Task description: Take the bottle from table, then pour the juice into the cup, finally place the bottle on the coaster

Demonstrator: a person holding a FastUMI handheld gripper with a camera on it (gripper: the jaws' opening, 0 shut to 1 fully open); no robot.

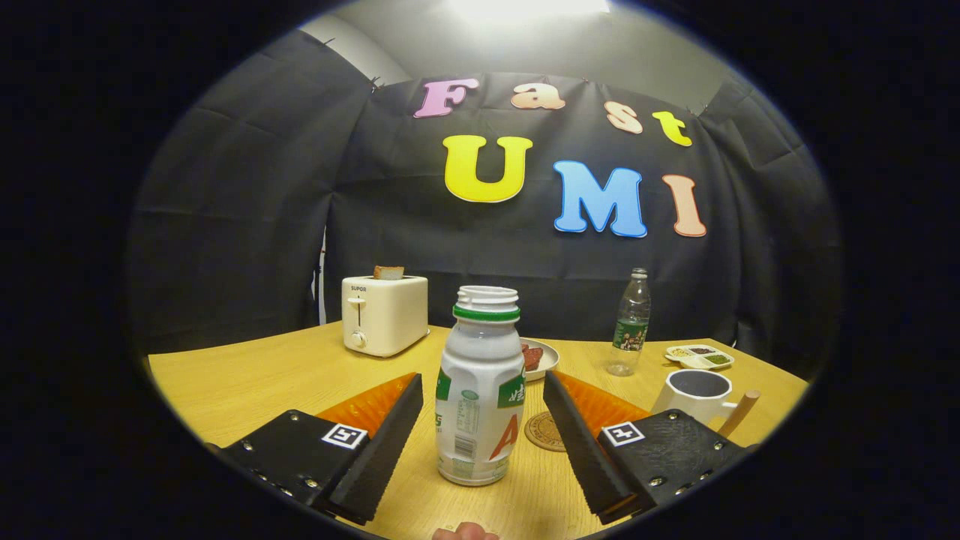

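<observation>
Grasp | gripper spread, flanking the bottle | you squeeze mid-body, level (cap's off) | cup next

A toaster with bread in its slot stands far beyond the fingers. A plate of red food, a clear water bottle and a divided condiment dish stand beyond them too.
</observation>
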